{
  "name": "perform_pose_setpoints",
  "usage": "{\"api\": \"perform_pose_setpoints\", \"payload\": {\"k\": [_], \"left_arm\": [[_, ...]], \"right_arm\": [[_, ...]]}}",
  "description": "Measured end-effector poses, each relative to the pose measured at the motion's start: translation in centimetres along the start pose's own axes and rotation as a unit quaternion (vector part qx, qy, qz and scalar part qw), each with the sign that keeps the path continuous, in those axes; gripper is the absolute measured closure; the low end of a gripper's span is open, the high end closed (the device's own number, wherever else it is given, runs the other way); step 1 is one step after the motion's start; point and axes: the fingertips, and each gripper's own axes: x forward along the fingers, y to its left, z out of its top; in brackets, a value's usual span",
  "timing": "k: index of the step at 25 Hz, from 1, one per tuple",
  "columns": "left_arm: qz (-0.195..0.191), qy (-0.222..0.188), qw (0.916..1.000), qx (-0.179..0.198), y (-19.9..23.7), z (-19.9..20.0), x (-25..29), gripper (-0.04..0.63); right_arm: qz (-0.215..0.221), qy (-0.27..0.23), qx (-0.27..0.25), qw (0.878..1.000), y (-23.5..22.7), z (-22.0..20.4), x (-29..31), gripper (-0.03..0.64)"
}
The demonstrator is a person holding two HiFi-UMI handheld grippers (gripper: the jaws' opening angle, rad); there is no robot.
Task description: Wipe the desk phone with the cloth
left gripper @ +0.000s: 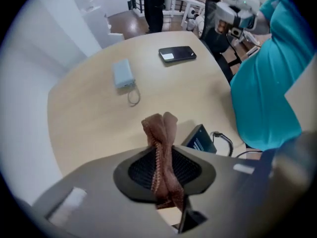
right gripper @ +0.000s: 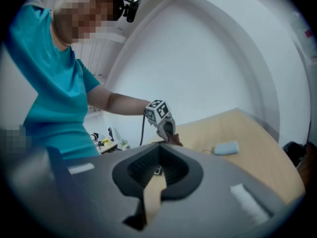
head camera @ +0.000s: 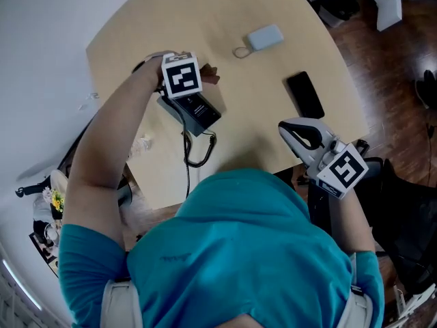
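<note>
Your left gripper (left gripper: 166, 168) is clamped on the one brown cloth (left gripper: 159, 130), at the far end of the one desk phone (head camera: 198, 111); I can't tell if they touch. Your right gripper (right gripper: 157, 170) hangs right of the phone, jaws slightly apart, empty. Beyond the phone lie one smartphone (head camera: 305, 94) and one power bank (head camera: 264, 37).

Nothing legible from my side. The print on the desk phone (head camera: 198, 109) screen is too blurred to read.
</note>
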Motion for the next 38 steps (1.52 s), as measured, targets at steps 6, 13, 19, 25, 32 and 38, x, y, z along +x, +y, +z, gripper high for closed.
{"api": "perform_pose_setpoints", "payload": {"k": [6,13,19,25,32,38], "left_arm": [[-0.076,-0.044,0.9956,-0.033,2.1,-2.9,0.0,0.502],[-0.169,-0.071,0.9746,-0.128,3.3,-3.0,2.9,0.500],[-0.163,-0.040,0.9761,-0.138,4.5,-3.8,6.2,0.502],[-0.085,-0.030,0.9907,-0.102,5.5,-3.7,8.8,0.502],[-0.089,-0.229,0.9457,-0.214,6.3,-6.0,0.8,0.502],[-0.125,-0.299,0.9169,-0.234,2.9,-7.0,1.5,0.502]], "right_arm": [[0.002,0.012,0.005,1.000,-0.7,-0.4,0.8,0.615],[0.000,0.025,0.012,1.000,-1.8,-0.7,1.7,0.615],[0.002,0.039,0.015,0.999,-2.3,-1.2,2.6,0.615],[0.005,0.046,0.014,0.999,-2.3,-1.2,3.3,0.615],[0.016,0.050,0.002,0.999,-1.4,-0.2,4.4,0.615],[0.041,0.060,-0.012,0.997,-0.5,1.2,6.7,0.615]]}}
